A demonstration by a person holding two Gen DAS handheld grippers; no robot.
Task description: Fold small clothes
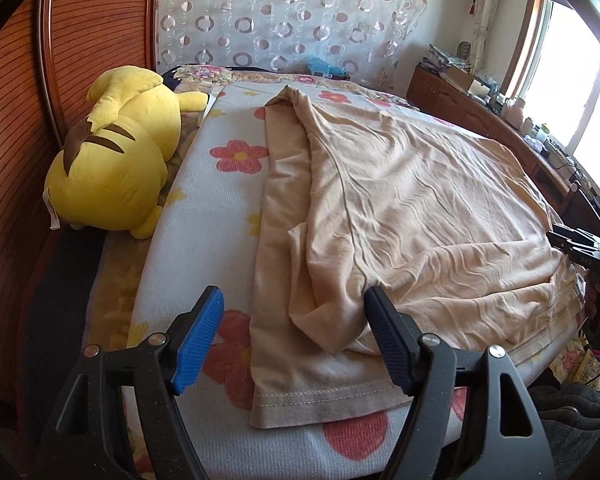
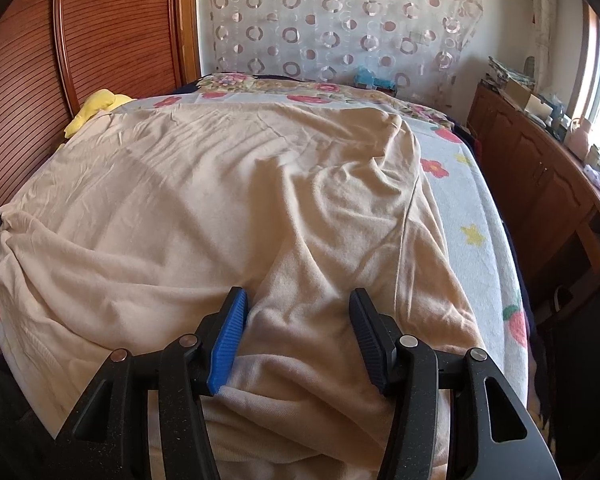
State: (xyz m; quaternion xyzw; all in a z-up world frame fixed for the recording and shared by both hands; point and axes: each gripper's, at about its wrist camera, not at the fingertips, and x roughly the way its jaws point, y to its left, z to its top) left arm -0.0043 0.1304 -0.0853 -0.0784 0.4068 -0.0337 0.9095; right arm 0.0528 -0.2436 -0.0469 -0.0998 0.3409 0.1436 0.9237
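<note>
A beige garment [image 1: 420,200] lies spread on the flowered bed cover [image 1: 220,200], its left side folded over in a long flap. My left gripper [image 1: 294,296] is open over the garment's near left corner. A loose fold of cloth lies between its fingers, and the pads do not press on it. In the right wrist view the same garment [image 2: 220,184] fills the bed. My right gripper [image 2: 299,294] is open low over its near edge, with a ridge of cloth between the fingers. The right gripper [image 1: 580,240] also shows at the left view's right edge.
A yellow plush toy [image 1: 116,160] lies at the bed's left edge against a ribbed wooden panel [image 1: 20,120]. A cluttered wooden sideboard [image 2: 540,168] runs along the right under a bright window. A patterned curtain [image 2: 340,20] hangs behind the bed.
</note>
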